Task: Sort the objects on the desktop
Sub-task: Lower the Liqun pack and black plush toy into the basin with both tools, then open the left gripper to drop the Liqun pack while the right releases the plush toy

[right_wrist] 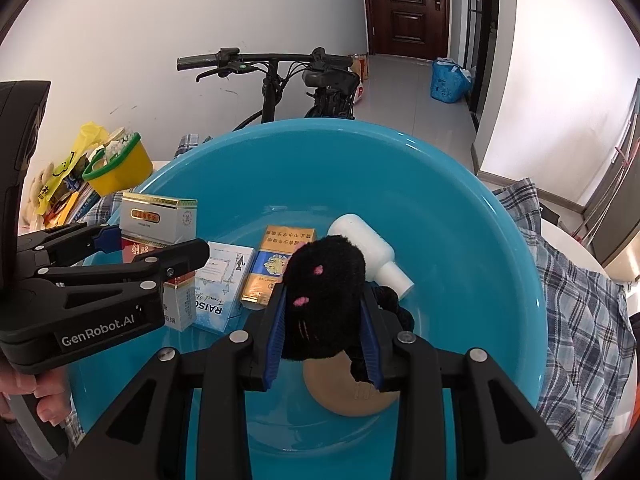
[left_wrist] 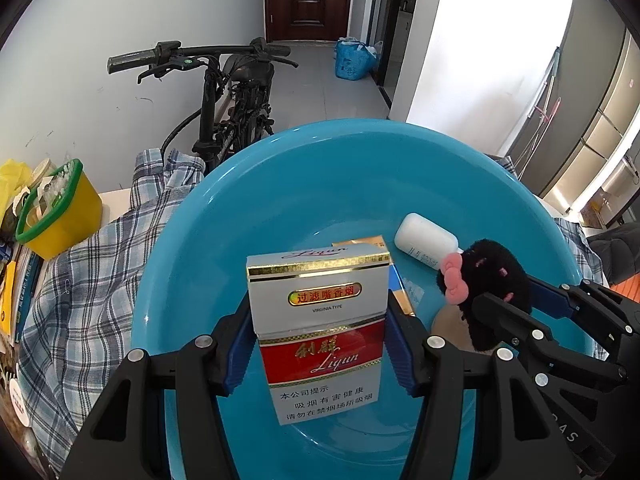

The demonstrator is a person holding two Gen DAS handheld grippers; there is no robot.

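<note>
Silver-and-red cardboard cigarette pack point(left_wrist: 316, 332) sits clamped upright in the left hand-held gripper point(left_wrist: 320, 344) over the round blue plastic basin point(left_wrist: 280, 184); rightward, the right hand-held gripper point(right_wrist: 324, 344) squeezes a black plush toy point(right_wrist: 324, 300) (pink bow), also above the basin.

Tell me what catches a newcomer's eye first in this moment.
A big blue basin fills both views. Over it, the left claw grips a red-and-silver cigarette pack upright, while the right claw clamps a black plush toy. A white bottle lies in the basin behind.
</note>
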